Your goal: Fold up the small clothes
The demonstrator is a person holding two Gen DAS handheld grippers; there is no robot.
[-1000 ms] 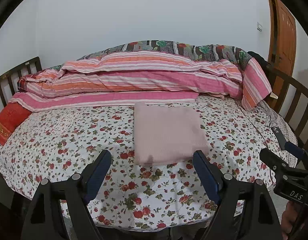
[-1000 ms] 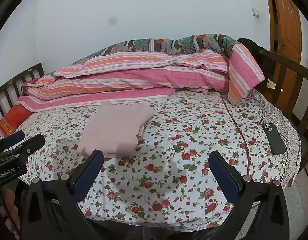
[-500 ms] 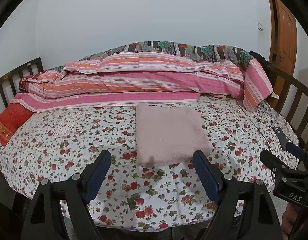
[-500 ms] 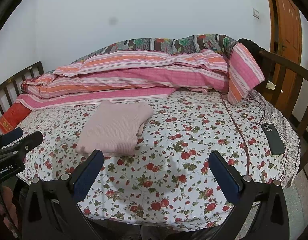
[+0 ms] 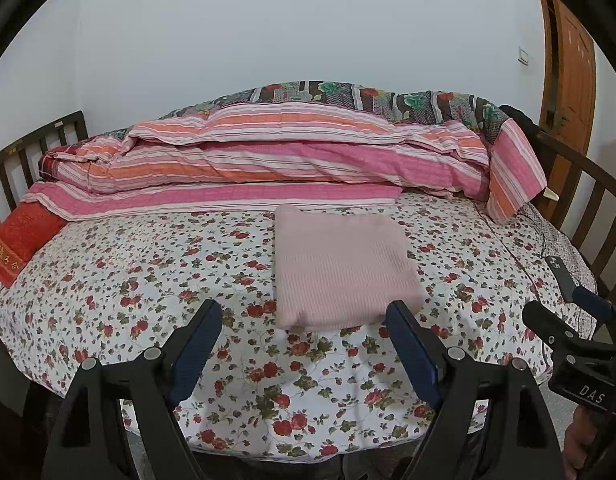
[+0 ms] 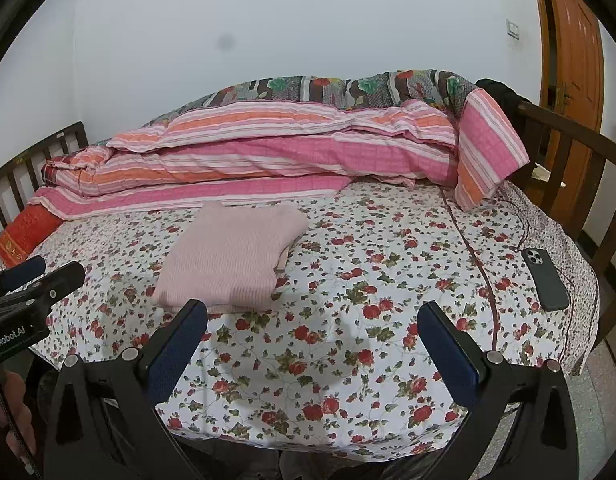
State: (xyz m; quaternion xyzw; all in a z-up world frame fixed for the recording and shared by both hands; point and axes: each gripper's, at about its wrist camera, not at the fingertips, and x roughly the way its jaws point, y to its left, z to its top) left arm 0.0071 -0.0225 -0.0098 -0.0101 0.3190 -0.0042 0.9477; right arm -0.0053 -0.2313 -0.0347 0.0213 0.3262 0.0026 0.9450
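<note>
1. Left gripper [image 5: 304, 316] hangs over the near edge of the bed [image 5: 108, 280], fingers spread wide with nothing between them; the right gripper [image 6: 311, 316] sits the same way, fingers apart and empty.

2. What matters here: the pink garment [image 5: 339, 268] lies straight ahead of my left gripper, just beyond the fingertips, on the middle of the floral sheet. From my right gripper it lies ahead and off to the left, its near edge just past my left finger [image 6: 180, 340].

3. My read is that the left hand is the nearer one, squarely lined up with it; the right hand would have to swing leftward to reach.

4. Its long axis runs away from me, from the near edge of the bed toward the far edge. It looks already folded into a tidy block, layers stacked, with a flap of an under-layer peeking out on its right side in the right wrist view.

5. Beyond it, a rolled striped quilt [image 5: 288, 160] runs along the far edge, close behind the garment's far end, so there's little room to push forward.

6. At the left end sits a red pillow [image 5: 20, 240], well apart from the garment.

7. Near the right edge a dark phone [image 6: 545, 278] lies on the sheet with a cable trailing from it, well clear of the garment but under my right hand's side.

8. Between fingers and garment I see only bare sheet: nothing blocks the approach.
</note>
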